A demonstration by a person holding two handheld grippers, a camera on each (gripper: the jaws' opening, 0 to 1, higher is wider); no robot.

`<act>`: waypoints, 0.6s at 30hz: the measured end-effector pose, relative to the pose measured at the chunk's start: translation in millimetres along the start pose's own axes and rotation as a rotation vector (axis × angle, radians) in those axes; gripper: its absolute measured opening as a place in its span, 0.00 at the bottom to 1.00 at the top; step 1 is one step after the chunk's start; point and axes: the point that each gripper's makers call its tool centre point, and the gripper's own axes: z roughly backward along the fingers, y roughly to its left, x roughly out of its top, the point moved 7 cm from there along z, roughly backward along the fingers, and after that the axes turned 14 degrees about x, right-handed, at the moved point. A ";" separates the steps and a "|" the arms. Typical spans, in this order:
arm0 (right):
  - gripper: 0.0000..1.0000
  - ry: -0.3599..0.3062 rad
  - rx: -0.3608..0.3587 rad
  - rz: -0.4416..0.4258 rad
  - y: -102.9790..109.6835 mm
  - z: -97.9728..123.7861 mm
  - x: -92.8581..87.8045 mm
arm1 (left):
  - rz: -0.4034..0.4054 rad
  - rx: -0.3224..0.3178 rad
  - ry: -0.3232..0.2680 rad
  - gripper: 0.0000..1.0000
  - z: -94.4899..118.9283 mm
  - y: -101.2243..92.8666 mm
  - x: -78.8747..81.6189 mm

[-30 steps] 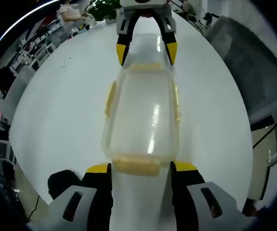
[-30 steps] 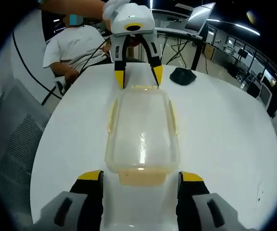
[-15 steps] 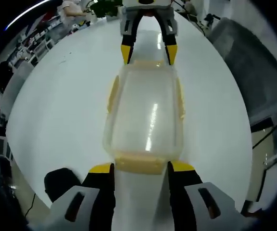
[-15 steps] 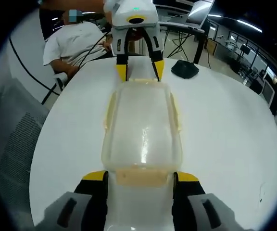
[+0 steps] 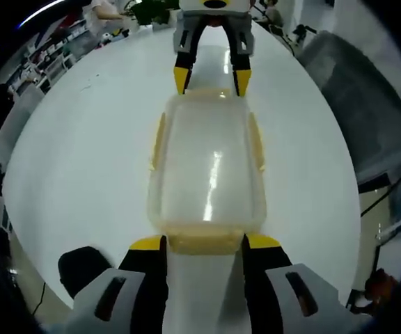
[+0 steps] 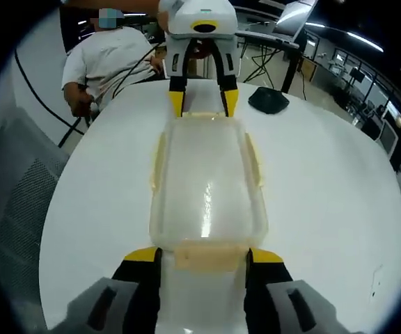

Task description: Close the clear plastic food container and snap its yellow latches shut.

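Note:
The clear plastic container (image 5: 207, 167) (image 6: 207, 188) lies lengthwise on the white round table (image 5: 82, 153), its lid on top. Yellow latches run along both long sides (image 5: 157, 139) (image 6: 253, 160). My left gripper (image 5: 205, 243) sits at one short end, jaws pressed against the sides of that end's yellow latch (image 5: 204, 243). At the opposite end, my right gripper (image 6: 203, 255) holds the other end latch (image 6: 204, 257) the same way. Each gripper appears at the far end in the other's view: the right gripper (image 5: 211, 80) and the left gripper (image 6: 202, 101).
A grey mesh chair (image 5: 367, 90) (image 6: 12, 202) stands beside the table. A person in a white shirt (image 6: 110, 62) sits behind it. A black rounded object (image 6: 266, 101) lies on the table near the far end. White table surface (image 6: 340, 195) flanks the container.
Both grippers have moved in to the container's ends. The right gripper's jaws have narrowed onto the end latch; the left jaws narrowed slightly. The container has stayed put.

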 end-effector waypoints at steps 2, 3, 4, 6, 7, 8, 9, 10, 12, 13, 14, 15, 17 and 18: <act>0.45 0.003 0.000 -0.001 0.1 -0.3 -0.1 | -0.002 0.000 0.003 0.40 -0.3 0.2 0.0; 0.45 0.004 -0.001 -0.001 0.6 -0.1 0.0 | 0.000 0.000 0.005 0.40 -0.5 0.7 -0.6; 0.45 0.007 -0.001 0.001 1.1 0.0 -0.1 | 0.002 0.001 0.006 0.40 -0.1 0.4 -0.5; 0.41 0.012 0.001 0.002 1.7 0.2 -1.0 | 0.005 0.004 0.009 0.40 -0.2 0.5 -1.2; 0.37 0.023 -0.004 0.006 2.2 1.5 -1.7 | 0.008 0.007 0.015 0.41 0.1 1.0 -2.3; 0.37 0.009 -0.005 -0.015 3.9 -0.3 -1.5 | 0.015 0.009 0.017 0.40 0.6 0.2 -2.0; 0.37 0.016 -0.005 -0.004 3.0 -0.2 -2.1 | 0.012 0.010 0.014 0.39 1.0 -0.2 -1.6; 0.37 0.017 -0.005 -0.004 2.9 -0.8 -2.1 | 0.009 0.008 0.013 0.39 1.1 -1.0 -2.1; 0.37 0.021 -0.004 -0.003 3.4 -0.3 -0.8 | -0.021 0.002 0.005 0.37 1.0 -1.4 -2.0; 0.37 0.021 -0.005 -0.004 3.6 0.1 -0.7 | -0.012 0.000 0.009 0.37 0.7 -0.8 -1.9; 0.37 0.021 -0.005 -0.004 3.7 -0.2 -0.7 | -0.016 -0.002 0.009 0.37 0.8 -1.1 -1.5; 0.36 0.023 -0.005 -0.005 4.4 0.2 -0.5 | -0.018 -0.003 0.009 0.37 0.7 -0.6 -1.3; 0.36 0.025 -0.007 -0.012 5.5 -0.4 -0.3 | -0.006 -0.006 0.007 0.37 0.3 0.7 -1.8; 0.36 0.030 -0.008 -0.009 6.5 -1.7 0.5 | -0.007 -0.006 0.005 0.37 0.9 0.0 -1.5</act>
